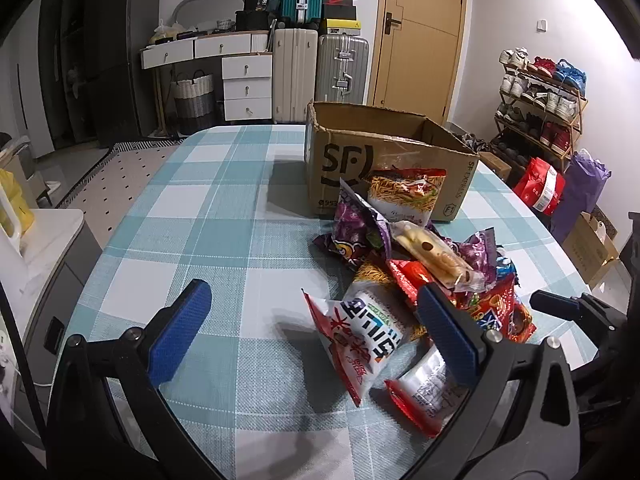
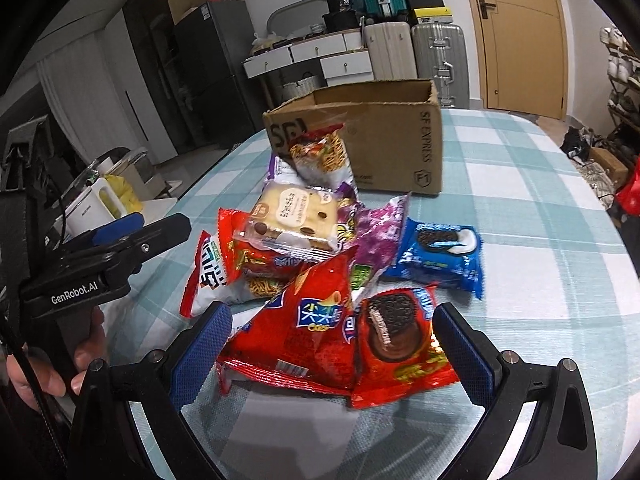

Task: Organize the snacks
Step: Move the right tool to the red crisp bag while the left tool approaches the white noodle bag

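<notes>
1. A heap of snack packets point(image 2: 320, 248) lies on the checked worktop point(image 1: 224, 208), with a cardboard box point(image 1: 384, 168) at 12 o'clock behind it.
2. The left hand-held gripper point(image 1: 312, 324) gapes wide over a white packet point(image 1: 368, 344), apparently gripping nothing.
3. The right hand-held gripper point(image 2: 332, 344) spreads wide around red packets point(image 2: 304, 332), fingers point(image 2: 200, 352) apart from them.
</notes>
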`<state>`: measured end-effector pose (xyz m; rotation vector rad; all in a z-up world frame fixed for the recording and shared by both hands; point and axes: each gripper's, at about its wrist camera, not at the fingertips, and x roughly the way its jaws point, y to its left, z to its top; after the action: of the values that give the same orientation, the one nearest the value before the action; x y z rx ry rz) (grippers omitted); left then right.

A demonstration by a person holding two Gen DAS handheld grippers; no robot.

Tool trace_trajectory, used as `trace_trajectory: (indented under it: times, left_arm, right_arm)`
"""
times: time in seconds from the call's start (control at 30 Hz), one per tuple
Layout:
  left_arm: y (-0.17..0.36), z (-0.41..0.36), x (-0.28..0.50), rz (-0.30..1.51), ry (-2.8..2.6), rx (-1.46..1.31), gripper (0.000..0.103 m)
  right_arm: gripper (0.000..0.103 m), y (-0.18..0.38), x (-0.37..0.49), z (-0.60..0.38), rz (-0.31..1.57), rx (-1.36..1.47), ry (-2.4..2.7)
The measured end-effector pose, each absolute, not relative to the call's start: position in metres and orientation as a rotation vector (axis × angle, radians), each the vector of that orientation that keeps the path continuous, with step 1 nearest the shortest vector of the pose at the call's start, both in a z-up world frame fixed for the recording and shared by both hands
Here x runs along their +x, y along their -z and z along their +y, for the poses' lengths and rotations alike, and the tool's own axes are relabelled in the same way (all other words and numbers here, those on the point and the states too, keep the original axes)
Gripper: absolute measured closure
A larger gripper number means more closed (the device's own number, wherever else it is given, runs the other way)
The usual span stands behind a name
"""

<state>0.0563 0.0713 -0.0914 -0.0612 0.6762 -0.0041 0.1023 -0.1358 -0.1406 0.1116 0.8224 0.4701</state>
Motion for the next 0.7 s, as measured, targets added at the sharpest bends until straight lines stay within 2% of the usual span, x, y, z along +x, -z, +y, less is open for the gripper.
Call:
trace_trajectory:
  times: [0.07,0.17,0.5,0.6,0.7]
  left_arm:
    - [0.093,0.072,0.057,0.676,0.004,-0.062,0.001]
    - [0.096,0.078,0.057,0.675,0.006,-0.069,0.001]
    - [0.111,0.089,0.070,0.699,0.004,-0.090,0.001]
    - [0.115,0.093,0.069,0.713,0.004,-0.095,0.001]
    - [0.119,0.094,0.072,0.729,0.006,-0.102,0.001]
  right_arm:
    - [0.005,0.143,0.104,-0.133,0.828,0.110,-0.485]
    - [0.018,0.146,0.108,-0.129,0.846,0.102,-0.507]
    - [0.029,0.158,0.112,-0.107,0.863,0.042,-0.565]
    - [0.044,0.160,0.111,-0.103,0.880,0.041,-0.594]
    - [0.054,0.163,0.112,-0.105,0.891,0.058,-0.599]
